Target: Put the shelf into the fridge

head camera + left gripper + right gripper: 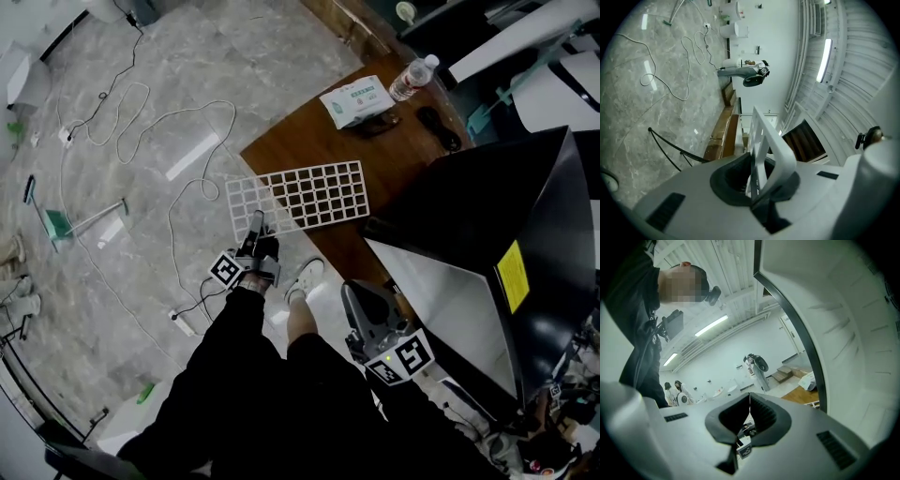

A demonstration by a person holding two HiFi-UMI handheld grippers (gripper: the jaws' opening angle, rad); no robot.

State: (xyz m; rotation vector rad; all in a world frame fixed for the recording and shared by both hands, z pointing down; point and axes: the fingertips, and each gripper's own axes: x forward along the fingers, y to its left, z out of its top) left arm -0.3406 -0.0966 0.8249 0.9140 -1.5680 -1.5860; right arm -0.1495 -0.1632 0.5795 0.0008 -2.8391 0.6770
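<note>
My right gripper (358,298), closed on nothing, is hovering by the fridge (469,197) while my left gripper (255,226) is pinching the probably light, stiff shelf (300,197) at its near edge.

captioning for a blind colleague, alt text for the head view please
From above, the left gripper grips the edge of a white wire shelf partly over a brown table; the right gripper, shut, is beside the black fridge.

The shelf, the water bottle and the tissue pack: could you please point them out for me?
shelf (298,199), head view, middle of its white grid.
water bottle (410,82), head view, its clear body.
tissue pack (355,101), head view, its top face.
</note>
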